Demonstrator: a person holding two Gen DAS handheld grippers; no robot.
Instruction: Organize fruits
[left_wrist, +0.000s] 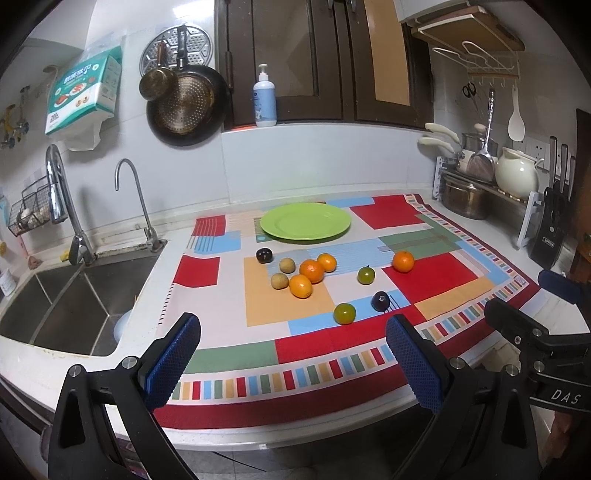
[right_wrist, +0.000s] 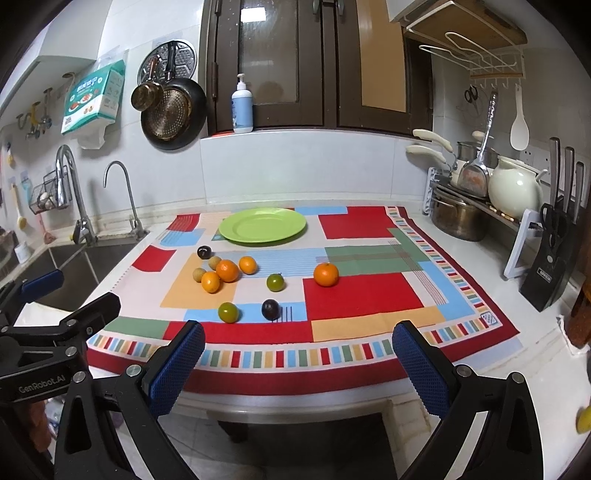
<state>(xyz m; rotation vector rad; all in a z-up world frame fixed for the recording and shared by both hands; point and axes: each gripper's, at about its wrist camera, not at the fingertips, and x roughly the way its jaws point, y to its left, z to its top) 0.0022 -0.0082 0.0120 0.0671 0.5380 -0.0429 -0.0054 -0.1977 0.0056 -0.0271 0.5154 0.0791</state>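
Note:
An empty green plate (left_wrist: 305, 221) (right_wrist: 262, 225) sits at the back of a patterned cloth (left_wrist: 436, 275) (right_wrist: 365, 299). In front of it lie several fruits: a cluster of three oranges (left_wrist: 312, 270) (right_wrist: 227, 270), two tan round fruits (left_wrist: 279, 281), a lone orange (left_wrist: 403, 261) (right_wrist: 326, 274), two green citrus (left_wrist: 344, 313) (right_wrist: 228, 312) and two dark plums (left_wrist: 380, 301) (right_wrist: 270, 309). My left gripper (left_wrist: 293, 354) is open and empty, over the counter's front edge. My right gripper (right_wrist: 298, 360) is open and empty, also at the front edge, right of the left one.
A steel sink (left_wrist: 70, 306) with two taps (left_wrist: 62, 192) lies left of the cloth. A dish rack with pots, a white jug (left_wrist: 516, 177) and a knife block (left_wrist: 552, 229) stand at the right. A soap bottle (left_wrist: 265, 98) stands on the back ledge.

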